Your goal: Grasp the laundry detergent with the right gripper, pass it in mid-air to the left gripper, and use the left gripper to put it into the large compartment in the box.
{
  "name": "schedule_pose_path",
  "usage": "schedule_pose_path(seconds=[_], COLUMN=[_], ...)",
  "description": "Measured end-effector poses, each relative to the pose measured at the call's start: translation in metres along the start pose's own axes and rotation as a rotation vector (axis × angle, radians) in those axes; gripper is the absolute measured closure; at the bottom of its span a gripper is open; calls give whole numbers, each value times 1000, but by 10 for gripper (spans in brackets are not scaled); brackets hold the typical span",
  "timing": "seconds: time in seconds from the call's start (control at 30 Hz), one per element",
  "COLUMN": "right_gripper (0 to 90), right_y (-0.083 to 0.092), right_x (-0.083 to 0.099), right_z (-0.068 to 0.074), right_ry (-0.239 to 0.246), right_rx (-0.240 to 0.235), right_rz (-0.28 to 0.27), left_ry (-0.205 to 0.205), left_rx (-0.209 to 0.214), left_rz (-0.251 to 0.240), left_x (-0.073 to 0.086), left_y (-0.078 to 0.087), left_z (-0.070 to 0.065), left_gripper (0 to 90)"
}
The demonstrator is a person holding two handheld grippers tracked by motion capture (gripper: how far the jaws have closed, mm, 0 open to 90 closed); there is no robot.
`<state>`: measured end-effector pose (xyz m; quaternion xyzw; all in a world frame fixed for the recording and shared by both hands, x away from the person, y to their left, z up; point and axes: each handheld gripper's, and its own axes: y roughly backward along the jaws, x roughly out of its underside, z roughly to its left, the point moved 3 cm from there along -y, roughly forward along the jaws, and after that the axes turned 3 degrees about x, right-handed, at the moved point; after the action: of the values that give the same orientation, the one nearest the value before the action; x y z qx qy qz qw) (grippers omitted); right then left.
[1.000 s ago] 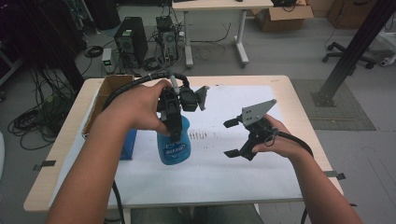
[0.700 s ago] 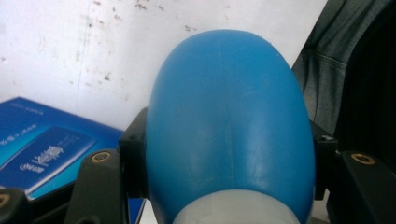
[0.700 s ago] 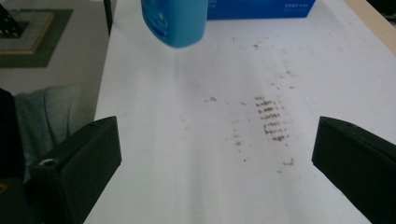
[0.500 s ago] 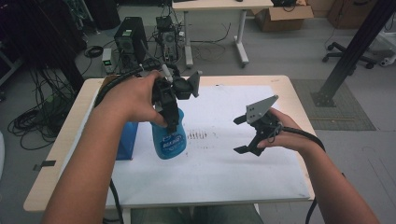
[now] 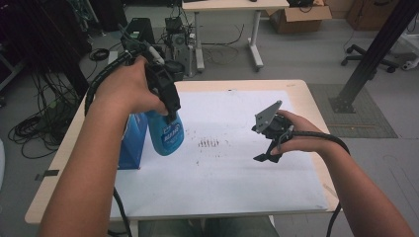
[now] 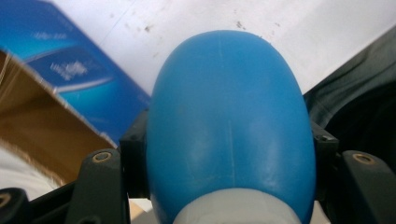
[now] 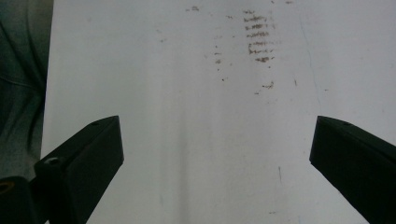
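Note:
A blue plastic bottle [image 5: 167,133] with a white label hangs above the left part of the white sheet [image 5: 237,173]. My left gripper [image 5: 170,112] is shut on its neck from above. In the left gripper view the bottle's rounded body [image 6: 229,112] bulges between the jaws, which press on both sides. My right gripper [image 5: 261,143] hovers over the right half of the sheet, open and holding nothing. In the right gripper view its jaws stand far apart over bare sheet [image 7: 187,140].
A blue carton [image 5: 132,140] stands at the table's left, just behind and left of the bottle. A brown cardboard flap [image 6: 37,121] lies beside it. Brown smudges [image 5: 208,143] mark the middle of the sheet. The wooden table edge [image 5: 316,103] runs close on the right.
The left gripper has carried the bottle up and to the left, toward the blue carton. The right gripper has drifted slightly right and stayed open.

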<state>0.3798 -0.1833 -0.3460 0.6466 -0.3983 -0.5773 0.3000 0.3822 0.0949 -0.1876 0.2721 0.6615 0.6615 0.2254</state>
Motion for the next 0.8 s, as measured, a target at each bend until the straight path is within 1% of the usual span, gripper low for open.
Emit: schedule_pose_path(seconds=[0.03, 0.07, 0.1, 0.13, 0.17, 0.2, 0.23, 0.27, 0.37, 0.4, 0.43, 0.47, 0.53, 0.6, 0.63, 0.7, 0.77, 0.8], right_gripper=[30, 30, 29, 30, 30, 30, 30, 31, 31, 33, 33, 33, 33, 34, 34, 33, 35, 33], right_y=[0, 0, -1, -2, -2, -3, -3, -4, -6, -7, -7, -8, -8, -9, -9, -9, -9, -9], right_x=[-1, -1, -1, -2, -2, -2, -2, -2, -2, -2, -2, -2, -2, -1, -1, 0, 0, 0], right_z=[-1, -1, -2, -2, -2, -3, -3, -3, -2, -3, -3, -3, -3, -2, -2, -2, -2, -2], right_ry=[6, 6, 18, 21, 21, 27, 27, 28, 30, 32, 32, 31, 30, 31, 31, 29, 29, 29], right_rx=[-6, -6, -10, -11, -11, -23, -23, -28, -44, -51, -51, -55, -62, -71, -71, -73, -76, -74], right_rz=[12, 12, 37, 46, 46, 74, 74, 91, 124, 142, 142, 152, 155, 161, 161, 168, 167, 170], left_ry=[41, 41, 88, 88, 109, 159, 159, 177, 241, 280, 280, 314, 348, 370, 370, 414, 421, 450], left_rx=[6, 6, 16, 16, 22, 33, 33, 36, 41, 44, 44, 47, 47, 45, 45, 48, 50, 53], left_rz=[1, 1, -10, -10, -16, -28, -28, -33, -43, -44, -44, -47, -52, -58, -58, -72, -74, -85], left_x=[2, 2, 5, 5, 6, 9, 9, 11, 15, 18, 18, 21, 24, 26, 26, 31, 32, 35], left_y=[4, 4, 9, 9, 12, 19, 19, 22, 32, 38, 38, 44, 51, 56, 56, 65, 67, 72], left_z=[5, 5, 9, 9, 11, 17, 17, 19, 26, 31, 31, 35, 40, 43, 43, 49, 51, 55], left_gripper=[381, 381, 381, 381, 381, 381, 381, 381, 381, 381, 381, 381, 381, 381, 381, 381, 381, 382])
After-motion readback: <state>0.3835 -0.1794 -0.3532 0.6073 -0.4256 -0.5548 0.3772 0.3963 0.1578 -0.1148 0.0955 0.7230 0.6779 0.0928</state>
